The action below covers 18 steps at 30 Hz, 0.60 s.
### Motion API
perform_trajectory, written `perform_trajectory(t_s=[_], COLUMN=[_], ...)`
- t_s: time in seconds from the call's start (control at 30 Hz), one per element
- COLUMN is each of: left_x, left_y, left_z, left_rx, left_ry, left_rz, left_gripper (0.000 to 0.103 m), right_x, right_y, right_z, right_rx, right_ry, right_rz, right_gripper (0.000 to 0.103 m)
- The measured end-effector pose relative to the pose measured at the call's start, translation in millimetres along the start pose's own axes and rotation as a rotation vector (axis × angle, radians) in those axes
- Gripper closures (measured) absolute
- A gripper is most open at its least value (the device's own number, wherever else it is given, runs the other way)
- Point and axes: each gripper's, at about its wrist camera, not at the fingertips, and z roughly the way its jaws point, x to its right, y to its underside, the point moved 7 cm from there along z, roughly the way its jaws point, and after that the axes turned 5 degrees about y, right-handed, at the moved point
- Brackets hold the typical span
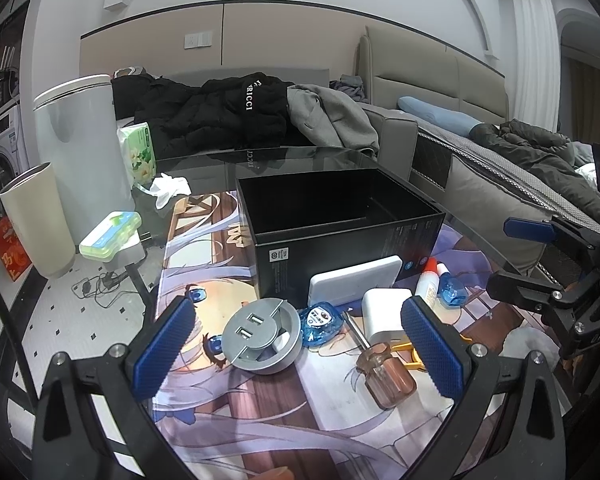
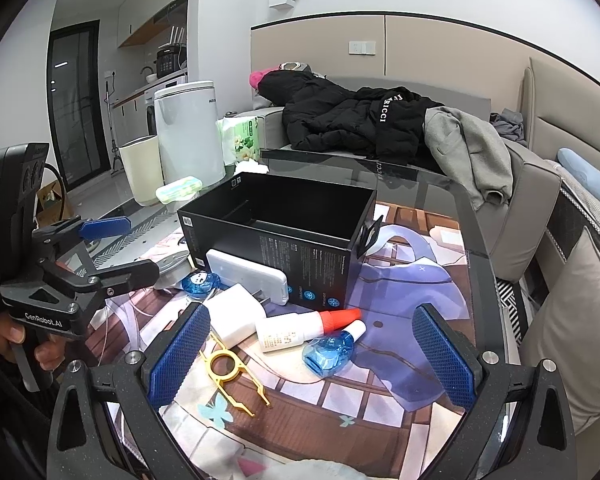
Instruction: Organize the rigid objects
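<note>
An open black box [image 1: 340, 216] [image 2: 276, 220] stands on the printed mat. In front of it lie a white power bank [image 1: 354, 284] [image 2: 246, 276], a white charger [image 1: 384, 314] [image 2: 234, 312], a round silver USB hub [image 1: 262, 336], two blue plastic bottles [image 1: 320, 320] [image 2: 330, 346], a white tube with a red cap [image 2: 304, 326], a brown-handled screwdriver [image 1: 384, 372] and a yellow tool [image 2: 228, 364]. My left gripper [image 1: 300, 352] is open and empty above the hub and screwdriver. My right gripper [image 2: 312, 358] is open and empty over the tube and blue bottle.
The glass table edge [image 2: 480, 240] curves at the right, with a grey sofa and jackets [image 2: 364, 120] behind. A white bin [image 1: 80, 152], a beige cup [image 1: 36, 224], a tissue pack [image 1: 140, 152] and a green case [image 1: 110, 236] stand at the left.
</note>
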Motion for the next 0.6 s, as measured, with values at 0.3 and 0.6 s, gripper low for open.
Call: perform_trajectory(t_s=[0.3,0.6], left_x=[-0.2,-1.5], left_y=[-0.8,-2.2], left_z=[1.2,2.3], left_rx=[0.001,0.003], left_ry=[0.000,-0.003], left_rz=[-0.002,-0.001], left_gripper=[0.000,0.000], right_x=[0.5,-4.2], right_y=[-0.3,1.1], right_z=[3.8,4.8], right_rx=[-0.009,-0.011], right_ry=[0.000,-0.004], right_rz=[-0.005,-0.017], right_gripper=[0.000,0.000])
